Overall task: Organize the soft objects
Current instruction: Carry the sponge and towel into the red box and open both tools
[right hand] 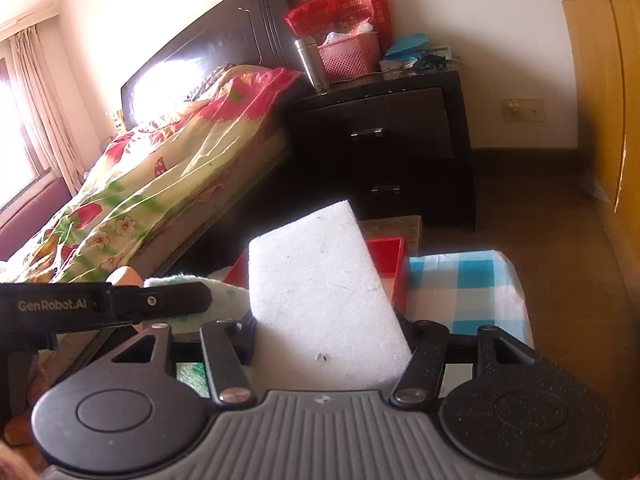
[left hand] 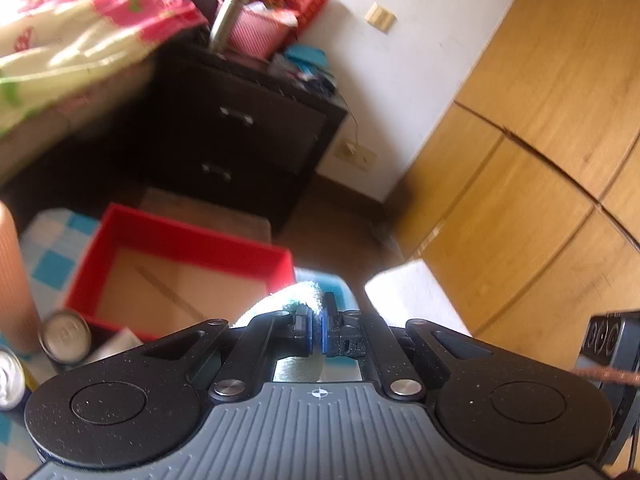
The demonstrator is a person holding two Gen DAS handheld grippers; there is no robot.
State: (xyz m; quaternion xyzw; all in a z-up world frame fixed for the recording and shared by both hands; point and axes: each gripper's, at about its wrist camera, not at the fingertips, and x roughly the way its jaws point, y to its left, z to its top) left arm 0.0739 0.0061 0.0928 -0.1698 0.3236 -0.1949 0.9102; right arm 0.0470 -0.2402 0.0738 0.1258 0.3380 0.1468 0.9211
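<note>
My left gripper (left hand: 318,330) is shut on a pale green fuzzy cloth (left hand: 302,294) and holds it just right of the open red box (left hand: 192,240), whose cardboard floor is bare. My right gripper (right hand: 328,344) is shut on a white foam block (right hand: 320,300) that stands up between its fingers, in front of the red box (right hand: 390,256). The foam block's corner also shows in the left wrist view (left hand: 416,296). The left gripper's arm (right hand: 108,304) and the green cloth (right hand: 224,296) show at the left of the right wrist view.
A blue-and-white checked cloth (right hand: 464,284) covers the table under the box. Cans (left hand: 66,334) and a tan cylinder (left hand: 12,280) stand at the table's left. A dark nightstand (right hand: 400,140), a bed (right hand: 140,184) and a wooden wardrobe (left hand: 540,160) surround it.
</note>
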